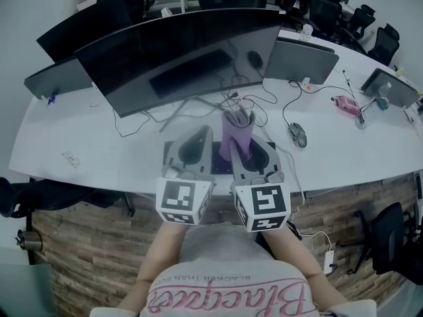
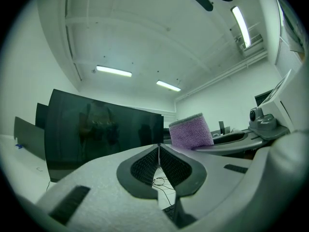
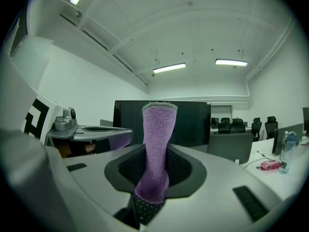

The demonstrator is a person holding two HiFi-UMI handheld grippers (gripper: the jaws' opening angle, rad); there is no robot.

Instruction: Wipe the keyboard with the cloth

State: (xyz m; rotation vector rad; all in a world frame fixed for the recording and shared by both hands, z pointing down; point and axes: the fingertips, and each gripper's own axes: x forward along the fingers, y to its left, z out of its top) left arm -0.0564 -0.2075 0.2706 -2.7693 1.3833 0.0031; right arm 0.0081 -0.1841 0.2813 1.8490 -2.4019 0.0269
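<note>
While both claws are crowding the centre of the head view, the keyboard (image 1: 221, 166) is showing there only as a dark strip beneath them on the white bench (image 1: 99, 157), with most of it hidden. Upside-down print is running across the person's shirt (image 1: 231, 289) along the bottom edge. The small line is possibly reading "BLACKER THAN EVER", and the pink script below it is staying illegible. The right claw (image 3: 153, 178) is clenching the purple cloth (image 3: 157, 139), which is standing up out of its jaws at mid-frame, its lower end hanging over the keys. The left claw (image 2: 158, 151) is sitting just beside it, pressed closed on nothing.
</note>
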